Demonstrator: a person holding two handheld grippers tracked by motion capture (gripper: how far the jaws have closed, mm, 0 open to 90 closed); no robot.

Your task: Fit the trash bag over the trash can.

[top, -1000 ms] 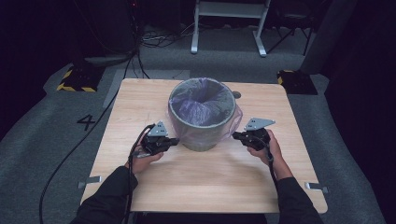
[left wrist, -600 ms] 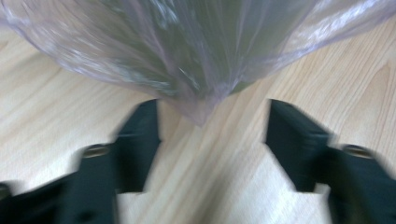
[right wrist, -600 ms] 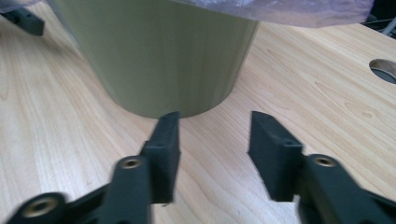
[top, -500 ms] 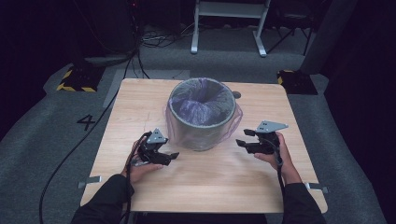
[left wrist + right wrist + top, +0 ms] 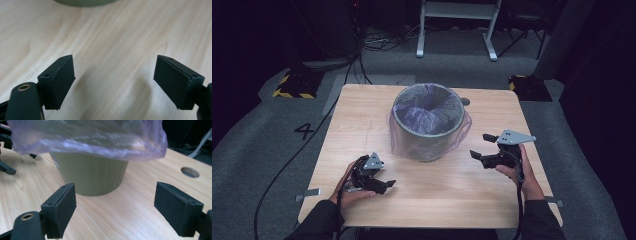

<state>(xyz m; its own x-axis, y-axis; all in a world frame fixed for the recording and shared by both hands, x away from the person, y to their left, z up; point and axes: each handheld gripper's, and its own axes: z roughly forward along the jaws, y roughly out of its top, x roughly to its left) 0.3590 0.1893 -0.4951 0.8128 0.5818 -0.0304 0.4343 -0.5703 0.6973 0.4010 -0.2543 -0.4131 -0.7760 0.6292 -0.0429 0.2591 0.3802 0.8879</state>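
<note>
A grey-green bin [image 5: 427,132] stands in the middle of the wooden table [image 5: 362,115], with a thin purple bag [image 5: 428,107] lining it and folded down over its rim. My left gripper [image 5: 386,185] lies low over the table at the front left, apart from the bin. Its jaws have just been opening, and they stand open over bare wood [image 5: 113,82]. My right gripper [image 5: 480,146] hovers to the right of the bin. Its jaws have also just been opening, and they stand wide with nothing between them [image 5: 115,207]. They face the bin [image 5: 92,175] and the bag's hanging edge [image 5: 87,142].
A round hole [image 5: 465,101] sits in the tabletop behind the bin. Cables trail from both grippers over the front edge. Beyond the table are a white metal stand [image 5: 457,30], floor cables and two yellow-and-black striped bases [image 5: 292,85].
Both grippers were shut beside the bin and have since opened and drawn away from it. The left came toward the front edge and lower, and the right went outward to the right.
</note>
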